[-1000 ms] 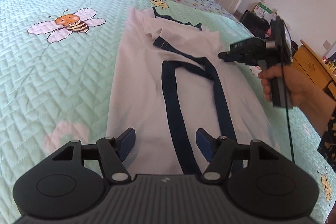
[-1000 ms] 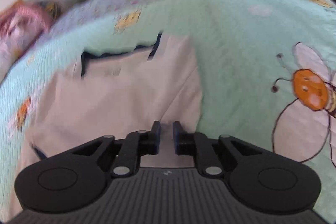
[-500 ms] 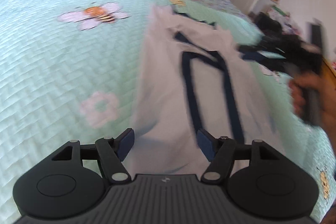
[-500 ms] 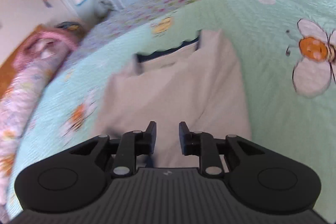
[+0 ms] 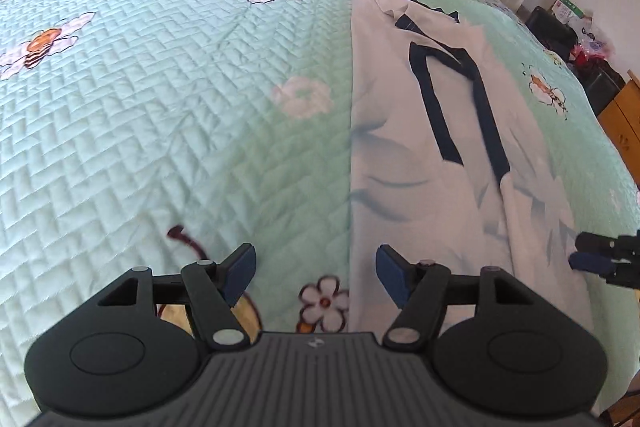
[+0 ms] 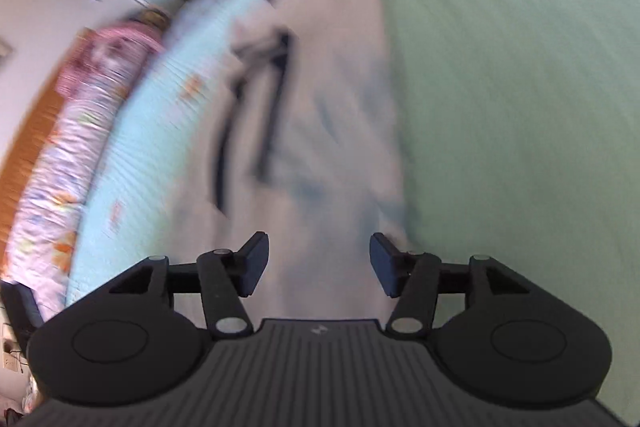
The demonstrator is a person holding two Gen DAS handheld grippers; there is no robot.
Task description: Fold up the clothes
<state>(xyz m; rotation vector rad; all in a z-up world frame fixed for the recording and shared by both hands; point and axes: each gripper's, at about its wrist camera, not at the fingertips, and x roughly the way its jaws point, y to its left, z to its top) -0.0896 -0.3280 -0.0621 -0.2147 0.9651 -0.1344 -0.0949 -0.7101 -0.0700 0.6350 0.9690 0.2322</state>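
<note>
My left claw (image 5: 316, 275) hangs released over the mint quilted bedspread (image 5: 160, 107); my right claw (image 6: 318, 263) is opening, empty, above the white navy-trimmed garment (image 5: 420, 167) at twelve o'clock.

1. No word, number or brand name is readable in either view.
2. A small pale logo mark sits on the ribbed body of the left gripper (image 5: 316, 279), too small to make out as letters.
3. A like mark sits on the ribbed body of the right gripper (image 6: 318, 267), also unreadable.
4. The right wrist view is blurred.
</note>
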